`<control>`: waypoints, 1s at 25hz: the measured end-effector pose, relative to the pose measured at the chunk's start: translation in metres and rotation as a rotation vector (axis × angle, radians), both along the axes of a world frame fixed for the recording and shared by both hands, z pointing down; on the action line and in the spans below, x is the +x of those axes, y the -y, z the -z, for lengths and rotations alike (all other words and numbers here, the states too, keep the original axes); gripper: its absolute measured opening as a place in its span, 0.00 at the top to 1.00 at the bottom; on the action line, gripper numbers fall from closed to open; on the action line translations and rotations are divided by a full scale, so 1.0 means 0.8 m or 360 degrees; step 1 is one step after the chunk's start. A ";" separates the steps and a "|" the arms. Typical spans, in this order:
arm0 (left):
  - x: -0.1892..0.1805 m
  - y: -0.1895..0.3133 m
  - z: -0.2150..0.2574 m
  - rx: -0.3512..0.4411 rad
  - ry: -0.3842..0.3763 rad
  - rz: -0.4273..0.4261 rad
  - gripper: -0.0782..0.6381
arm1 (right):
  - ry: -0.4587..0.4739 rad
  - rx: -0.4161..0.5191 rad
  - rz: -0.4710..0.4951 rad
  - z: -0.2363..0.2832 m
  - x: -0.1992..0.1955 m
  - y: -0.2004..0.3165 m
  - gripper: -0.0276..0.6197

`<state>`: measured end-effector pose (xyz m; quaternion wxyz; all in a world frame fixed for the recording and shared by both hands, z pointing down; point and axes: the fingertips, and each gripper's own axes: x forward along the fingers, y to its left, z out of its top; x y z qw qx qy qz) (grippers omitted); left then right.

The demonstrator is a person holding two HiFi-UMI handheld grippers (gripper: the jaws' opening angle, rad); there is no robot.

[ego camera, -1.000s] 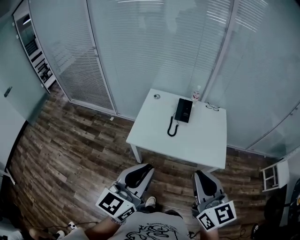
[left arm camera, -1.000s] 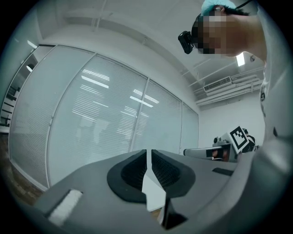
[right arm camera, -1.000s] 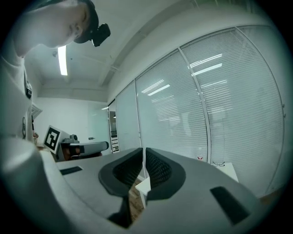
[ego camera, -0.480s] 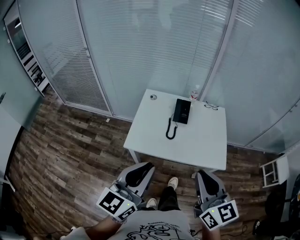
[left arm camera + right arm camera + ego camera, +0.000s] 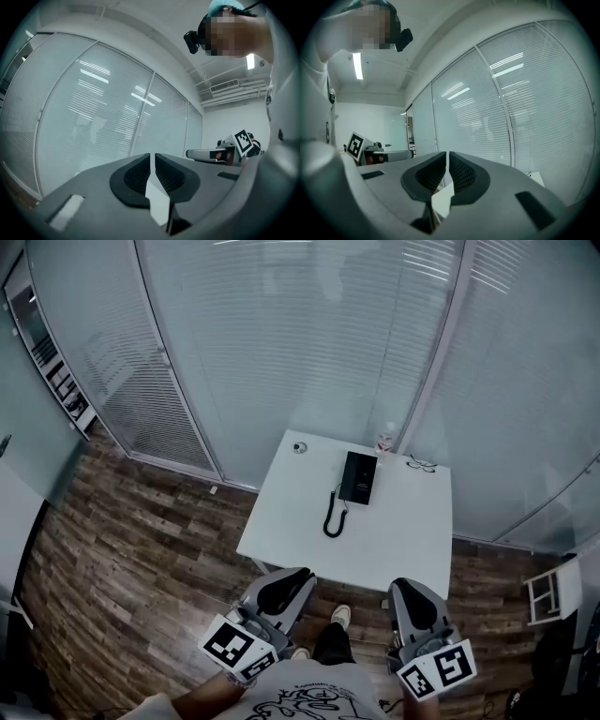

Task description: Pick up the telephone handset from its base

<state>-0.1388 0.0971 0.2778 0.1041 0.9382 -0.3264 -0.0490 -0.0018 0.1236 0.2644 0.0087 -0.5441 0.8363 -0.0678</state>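
Right now I hold both grippers low over the wood floor (image 5: 141,549), short of the white table (image 5: 394,545). My left gripper (image 5: 284,585) has its jaws pressed together with nothing between them. My right gripper (image 5: 413,599) is likewise closed and empty. The telephone handset (image 5: 352,476) lies on its black base (image 5: 367,474) toward the table's far edge, well apart from both grippers. Its coiled cord (image 5: 332,518) trails toward me, and a small bottle (image 5: 385,436) stands just beyond the base.

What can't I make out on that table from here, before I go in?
- Telephone, head view: too small to tell its parts apart.
- Round thing at the table's far left corner, head view: too small to identify.
- Small bottle, head view: label too small to read.
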 end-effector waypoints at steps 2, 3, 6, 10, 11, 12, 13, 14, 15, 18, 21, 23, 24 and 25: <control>0.021 0.018 0.001 0.0002 0.0015 -0.0020 0.85 | 0.0008 0.0006 -0.0005 0.001 0.017 0.018 0.93; 0.032 0.028 0.002 0.0005 0.0021 -0.0030 0.85 | 0.0010 0.0009 -0.0010 0.001 0.027 0.027 0.93; 0.067 0.057 0.003 0.0007 0.0039 -0.0053 0.85 | 0.0014 0.0012 -0.0032 0.001 0.060 0.055 0.93; 0.115 0.094 0.003 0.0004 0.0066 -0.0075 0.85 | 0.0035 0.0005 -0.0042 -0.003 0.107 0.093 0.93; 0.127 0.103 0.004 0.0004 0.0071 -0.0078 0.85 | 0.0038 0.0005 -0.0040 -0.003 0.118 0.102 0.93; 0.137 0.110 0.006 0.0005 0.0075 -0.0079 0.85 | 0.0041 0.0006 -0.0039 -0.002 0.128 0.110 0.93; 0.147 0.117 0.008 0.0007 0.0078 -0.0079 0.85 | 0.0043 0.0010 -0.0037 0.000 0.137 0.117 0.93; 0.155 0.123 0.011 0.0010 0.0080 -0.0078 0.85 | 0.0046 0.0014 -0.0034 0.003 0.145 0.124 0.93; 0.163 0.129 0.012 0.0013 0.0082 -0.0075 0.85 | 0.0048 0.0020 -0.0030 0.005 0.152 0.130 0.93; 0.182 0.146 0.013 0.0011 0.0087 -0.0061 0.85 | 0.0048 0.0035 -0.0019 0.007 0.172 0.148 0.93; 0.193 0.160 0.010 0.0009 0.0086 -0.0038 0.85 | 0.0029 0.0031 -0.0008 0.003 0.185 0.165 0.93; 0.197 0.170 0.007 0.0005 0.0086 -0.0029 0.85 | 0.0019 0.0019 0.0005 -0.002 0.188 0.176 0.93; 0.198 0.175 0.005 0.0002 0.0086 -0.0025 0.85 | 0.0016 0.0015 0.0012 -0.004 0.188 0.180 0.93; 0.198 0.180 0.002 -0.0002 0.0086 -0.0022 0.85 | 0.0012 0.0012 0.0020 -0.006 0.188 0.184 0.93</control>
